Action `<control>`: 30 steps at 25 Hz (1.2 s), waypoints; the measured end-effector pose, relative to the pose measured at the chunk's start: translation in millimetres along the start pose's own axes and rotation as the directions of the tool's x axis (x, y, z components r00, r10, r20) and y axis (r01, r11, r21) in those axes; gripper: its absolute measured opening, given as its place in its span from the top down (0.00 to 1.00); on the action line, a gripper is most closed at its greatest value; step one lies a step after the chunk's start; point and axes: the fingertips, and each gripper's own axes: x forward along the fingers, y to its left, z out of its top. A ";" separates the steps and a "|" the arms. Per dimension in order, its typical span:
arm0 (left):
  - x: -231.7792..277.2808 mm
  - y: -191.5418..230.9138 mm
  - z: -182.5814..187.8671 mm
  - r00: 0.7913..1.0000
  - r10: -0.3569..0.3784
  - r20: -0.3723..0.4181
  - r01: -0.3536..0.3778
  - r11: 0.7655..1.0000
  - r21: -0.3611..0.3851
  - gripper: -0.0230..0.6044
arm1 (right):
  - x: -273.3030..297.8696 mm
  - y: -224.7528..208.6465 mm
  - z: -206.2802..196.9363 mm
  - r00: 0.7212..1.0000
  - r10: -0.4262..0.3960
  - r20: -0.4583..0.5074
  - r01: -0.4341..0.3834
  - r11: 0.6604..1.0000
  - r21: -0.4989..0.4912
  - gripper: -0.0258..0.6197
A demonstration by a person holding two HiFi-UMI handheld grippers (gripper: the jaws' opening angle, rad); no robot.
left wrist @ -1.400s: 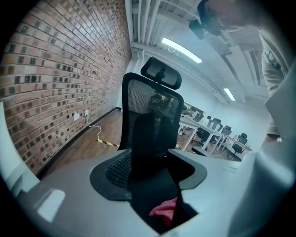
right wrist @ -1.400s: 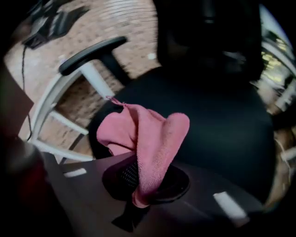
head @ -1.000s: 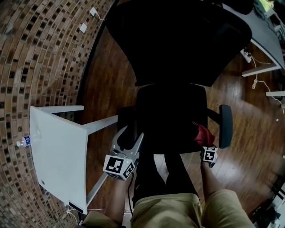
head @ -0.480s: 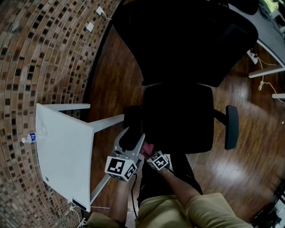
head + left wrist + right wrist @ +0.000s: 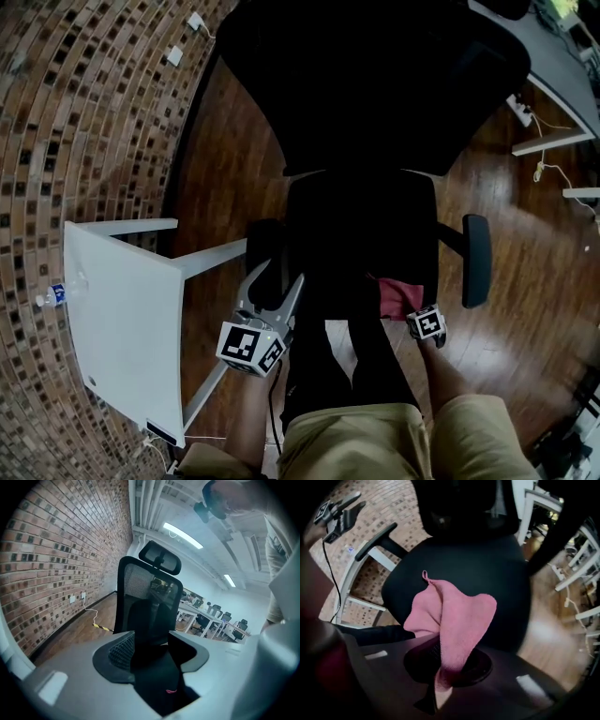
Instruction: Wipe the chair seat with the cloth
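— Right gripper view: what's held?
— The right hand-held gripper (image 5: 449, 662) pinches the pink cloth (image 5: 457, 613) at the chair seat's (image 5: 487, 564) front edge.
— And the left hand-held gripper (image 5: 151, 649)?
— Clamped on the armrest (image 5: 267, 267), near the white desk (image 5: 122, 319).

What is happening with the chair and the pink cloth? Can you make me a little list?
seat: black padded chair seat, cloth over its front part
cloth: pink fabric cloth, bunched, one end pinched
right gripper: right gripper, jaws shut on the cloth
left gripper: left gripper, jaws on either side of the black armrest
floor: brown wooden floor
beside the chair: white flat table
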 end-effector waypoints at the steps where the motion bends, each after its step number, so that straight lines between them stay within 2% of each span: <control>1: 3.1 -4.3 1.5 1.000 -0.010 0.004 0.010 1.000 -0.003 0.63 | -15.2 -22.9 -5.7 0.998 -0.056 0.000 0.056 0.998 0.011 0.94; 4: 11.0 -15.4 4.9 0.999 -0.036 0.012 0.036 0.999 -0.006 0.63 | -53.9 -73.9 -14.2 0.970 -0.243 0.007 0.242 0.968 0.063 0.94; 5: 11.7 -16.9 5.5 0.999 -0.039 0.014 0.039 0.999 -0.009 0.63 | -61.0 -80.6 -13.8 0.964 -0.267 0.019 0.264 0.961 0.088 0.94; 7: 10.2 -15.4 6.6 0.999 -0.034 0.019 0.034 0.999 -0.012 0.63 | -64.8 -71.2 -3.7 0.970 -0.234 0.070 0.225 0.968 0.112 0.94; 9: 6.8 -9.4 6.7 1.000 -0.020 0.020 0.020 1.000 -0.009 0.63 | -56.0 -24.8 21.7 0.985 -0.096 0.146 0.086 0.994 0.071 0.94; 10: 4.7 -5.3 6.3 1.000 -0.009 0.017 0.010 1.000 -0.005 0.64 | -48.3 12.0 39.1 0.983 0.005 0.183 -0.011 0.999 0.033 0.94; 11: 2.3 -1.0 5.8 1.000 0.003 0.015 -0.003 1.000 -0.001 0.64 | -40.0 55.3 57.6 0.970 0.114 0.215 -0.116 0.993 -0.007 0.94; 12: -0.2 3.0 5.9 1.000 0.015 0.015 -0.015 1.000 0.001 0.64 | -32.0 103.0 75.9 0.945 0.224 0.240 -0.217 0.975 -0.055 0.94; 14: -2.8 9.6 7.1 0.999 0.031 0.024 -0.031 1.000 -0.001 0.64 | -15.9 201.1 107.0 0.876 0.419 0.239 -0.383 0.906 -0.183 0.94; 16: -2.7 14.6 6.8 0.999 0.036 0.027 -0.036 0.999 -0.007 0.64 | 3.2 287.8 125.7 0.817 0.550 0.175 -0.481 0.817 -0.318 0.94; 17: -3.1 17.3 6.2 0.999 0.040 0.029 -0.039 0.999 -0.014 0.64 | 14.7 322.4 129.4 0.800 0.586 0.129 -0.510 0.777 -0.370 0.94; 18: -4.3 20.4 5.8 0.998 0.047 0.034 -0.046 0.999 -0.027 0.64 | 27.2 348.9 128.7 0.794 0.604 0.077 -0.529 0.747 -0.402 0.94; 19: -6.2 23.3 5.5 0.998 0.058 0.039 -0.056 0.998 -0.040 0.64 | 40.7 364.8 123.1 0.800 0.600 0.019 -0.539 0.732 -0.416 0.94; 20: -8.4 25.2 5.3 0.997 0.069 0.043 -0.067 0.997 -0.049 0.64 | 54.6 367.9 112.6 0.819 0.573 -0.041 -0.536 0.736 -0.413 0.94; 22: -13.2 24.9 4.9 0.996 0.078 0.045 -0.076 0.996 -0.052 0.64 | 77.5 336.4 84.5 0.879 0.456 -0.138 -0.472 0.793 -0.385 0.94; 24: -17.2 22.2 5.0 0.997 0.070 0.046 -0.068 0.996 -0.052 0.64 | 85.1 271.1 56.6 0.934 0.311 -0.178 -0.355 0.868 -0.346 0.94; 26: -18.5 19.5 3.8 0.997 0.063 0.043 -0.061 0.997 -0.047 0.64 | 76.5 200.5 31.2 0.959 0.234 -0.162 -0.271 0.923 -0.272 0.94; 28: -16.8 15.0 1.7 0.998 0.056 0.038 -0.054 0.998 -0.040 0.64 | 56.2 131.7 7.6 0.976 0.177 -0.124 -0.198 0.963 -0.186 0.94; 30: -12.4 6.3 -0.4 0.999 0.042 0.033 -0.041 0.999 -0.031 0.64 | 30.5 59.7 -20.4 0.992 0.071 -0.108 -0.082 0.992 -0.097 0.94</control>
